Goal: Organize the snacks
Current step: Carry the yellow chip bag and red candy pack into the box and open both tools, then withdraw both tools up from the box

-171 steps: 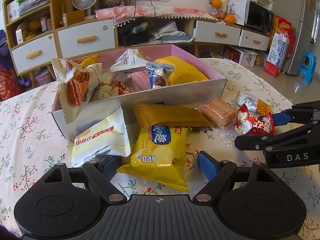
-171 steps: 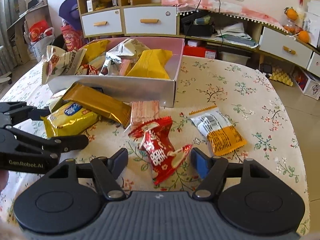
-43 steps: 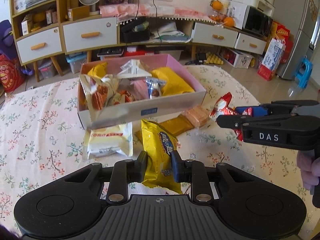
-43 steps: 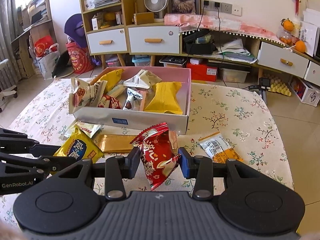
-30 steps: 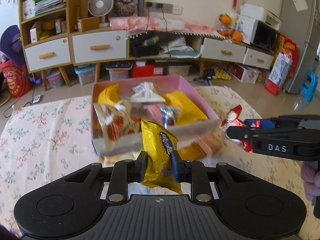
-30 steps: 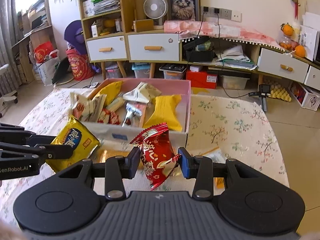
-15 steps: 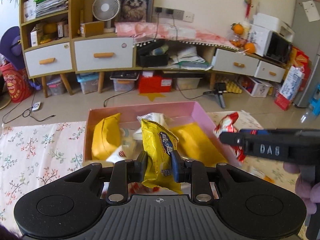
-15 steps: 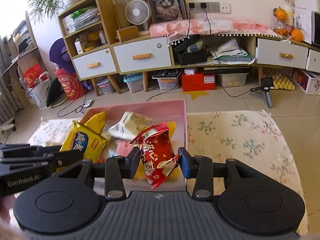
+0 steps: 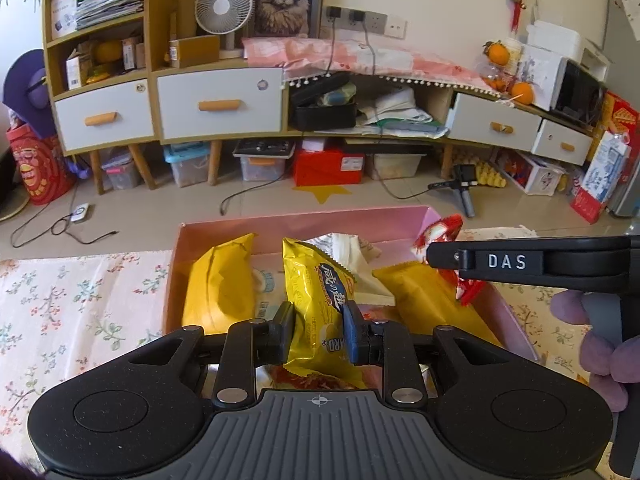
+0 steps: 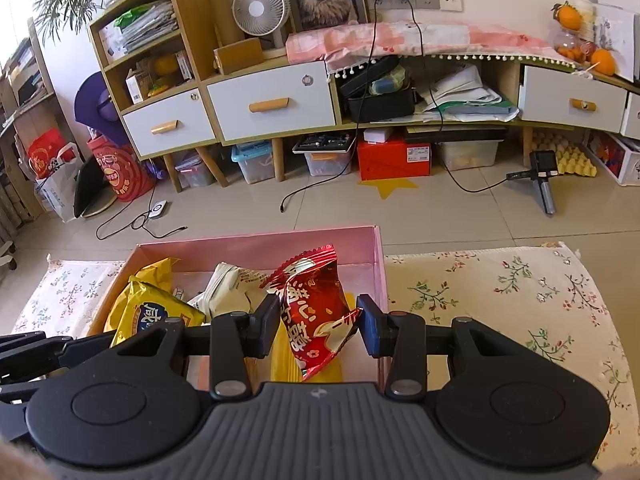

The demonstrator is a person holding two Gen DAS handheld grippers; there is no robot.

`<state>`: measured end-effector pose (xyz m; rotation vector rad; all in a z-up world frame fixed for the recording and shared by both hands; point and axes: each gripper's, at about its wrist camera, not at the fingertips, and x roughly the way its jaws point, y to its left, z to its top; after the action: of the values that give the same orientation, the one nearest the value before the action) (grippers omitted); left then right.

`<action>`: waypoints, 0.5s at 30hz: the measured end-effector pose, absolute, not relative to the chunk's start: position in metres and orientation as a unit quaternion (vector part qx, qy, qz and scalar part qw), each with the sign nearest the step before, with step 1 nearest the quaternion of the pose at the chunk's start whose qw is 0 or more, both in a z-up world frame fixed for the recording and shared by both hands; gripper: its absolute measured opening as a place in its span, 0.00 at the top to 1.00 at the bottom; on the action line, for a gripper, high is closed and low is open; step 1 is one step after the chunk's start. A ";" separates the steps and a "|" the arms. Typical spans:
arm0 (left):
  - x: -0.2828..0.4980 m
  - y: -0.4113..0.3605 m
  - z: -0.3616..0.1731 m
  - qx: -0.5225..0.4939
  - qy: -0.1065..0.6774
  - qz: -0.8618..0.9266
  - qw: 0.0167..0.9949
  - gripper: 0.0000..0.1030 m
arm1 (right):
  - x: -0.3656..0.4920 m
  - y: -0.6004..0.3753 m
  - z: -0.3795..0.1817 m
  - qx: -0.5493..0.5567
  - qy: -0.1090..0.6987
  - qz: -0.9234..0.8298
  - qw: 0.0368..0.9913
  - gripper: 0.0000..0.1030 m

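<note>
Yellow snack bag, blue logo, crinkled, clamped upright in left gripper over pink box. Red foil snack, white print, pinched in right gripper above the box too, w/ other yellow packs inside.

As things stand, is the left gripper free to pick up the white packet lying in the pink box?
Probably not: the left gripper is shut on the yellow snack bag, which hangs in front of the white packet inside the pink box.
</note>
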<state>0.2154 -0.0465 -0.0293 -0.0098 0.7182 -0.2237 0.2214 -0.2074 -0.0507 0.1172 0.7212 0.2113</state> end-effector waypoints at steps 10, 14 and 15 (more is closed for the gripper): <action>0.196 -0.048 -0.017 0.004 0.336 -0.127 0.933 0.35 | 0.211 -0.215 -0.031 0.060 0.334 0.091 0.936 0.30; 0.184 -0.048 -0.011 0.006 0.334 -0.130 0.934 0.28 | 0.201 -0.218 -0.026 0.054 0.329 0.090 0.939 0.24; 0.180 -0.048 -0.009 0.005 0.334 -0.131 0.933 0.27 | 0.197 -0.219 -0.024 0.053 0.328 0.090 0.939 0.22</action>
<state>0.1805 -0.0482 -0.0095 0.0111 0.6836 -0.2689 0.1974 -0.2187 -0.0242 0.1077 0.6699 0.1840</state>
